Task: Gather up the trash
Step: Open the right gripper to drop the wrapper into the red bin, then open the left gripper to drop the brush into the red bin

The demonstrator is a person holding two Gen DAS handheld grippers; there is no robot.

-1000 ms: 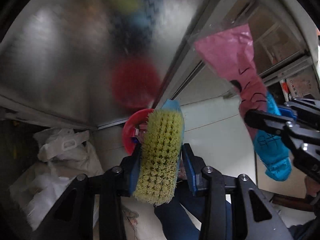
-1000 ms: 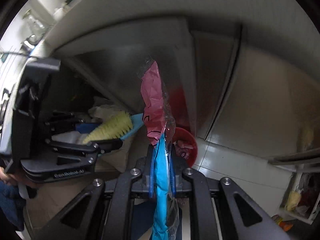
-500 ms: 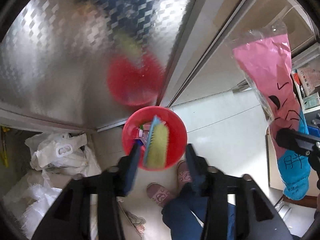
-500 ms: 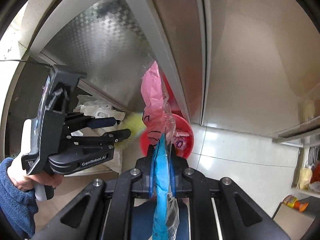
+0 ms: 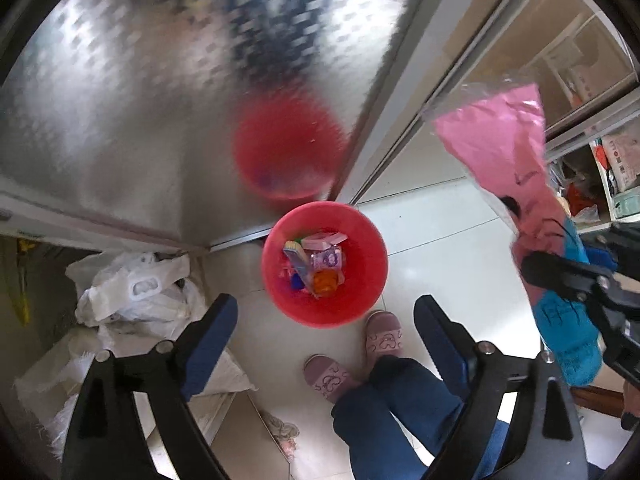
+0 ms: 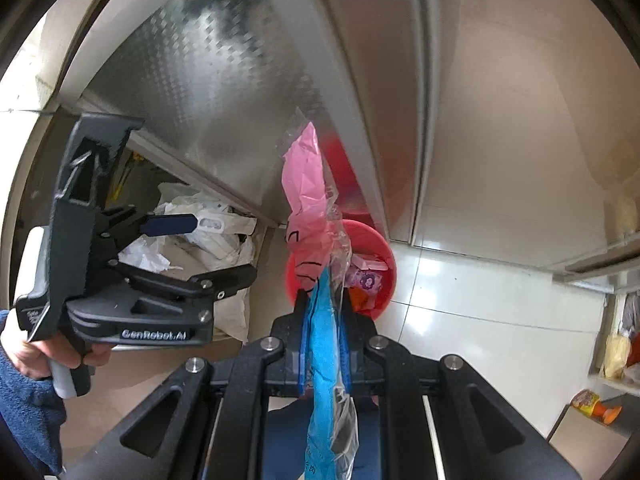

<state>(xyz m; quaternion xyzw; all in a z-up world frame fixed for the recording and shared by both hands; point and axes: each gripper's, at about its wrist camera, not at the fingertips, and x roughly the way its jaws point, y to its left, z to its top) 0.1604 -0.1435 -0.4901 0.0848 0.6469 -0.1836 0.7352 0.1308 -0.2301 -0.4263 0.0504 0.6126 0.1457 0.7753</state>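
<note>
Far left, floor by the cabinet: white plastic bags lie heaped beside the patterned metal cabinet door, near the bin but apart from it.
Left gripper: points down over the bin; its jaws are opening and nothing is between them.
Red bin: stands on the tiled floor against the cabinet corner, its red shape mirrored in the door. Inside lie mixed bits, among them a blue-handled brush, a pink wrapper and something orange.
Person: slippers and blue trouser legs show just below the bin in the left wrist view; a hand in a blue sleeve holds the left tool in the right wrist view.
Right gripper: clamped tight on the pink and blue plastic package, which stands up out of the jaws, with clear film trailing below.
Package position: from the right wrist camera its pink end overlaps the bin's near rim; from the left wrist camera it hangs to the right of the bin, so it is probably not yet above the opening.
Step in hand: the left tool's drop looks done; the package is the next piece of trash.
Next move: carry the right tool over the bin's mouth, then let the jaws part; the clingy film may stick to a pad.
</note>
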